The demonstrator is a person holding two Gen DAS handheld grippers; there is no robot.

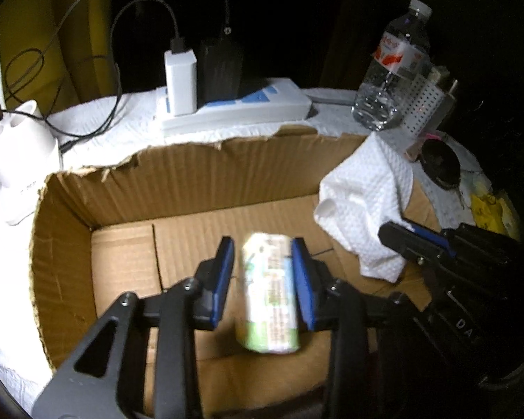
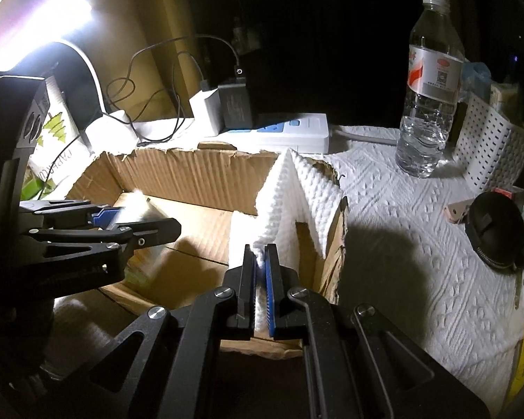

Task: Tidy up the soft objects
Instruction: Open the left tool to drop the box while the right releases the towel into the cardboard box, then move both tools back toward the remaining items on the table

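An open cardboard box (image 1: 199,174) with torn edges stands on the table. Over its floor, a small green-and-white tissue pack (image 1: 267,296) lies between the blue pads of my left gripper (image 1: 262,248). The left pad stands visibly apart from the pack, so the jaws are open. In the right wrist view the left gripper (image 2: 122,223) reaches in from the left with the pack (image 2: 139,209) at its tips. My right gripper (image 2: 260,251) is shut on a white paper towel (image 2: 297,188) draped over the box's (image 2: 178,174) right wall. The towel (image 1: 363,195) hangs from the right gripper (image 1: 394,237) in the left wrist view.
Behind the box lies a white power strip (image 1: 248,108) with two chargers and cables. A water bottle (image 2: 426,104), a white perforated basket (image 2: 489,146) and a black round pouch (image 2: 496,230) stand to the right. A white holder (image 1: 21,150) sits at the left. Paper towelling (image 2: 401,244) covers the table.
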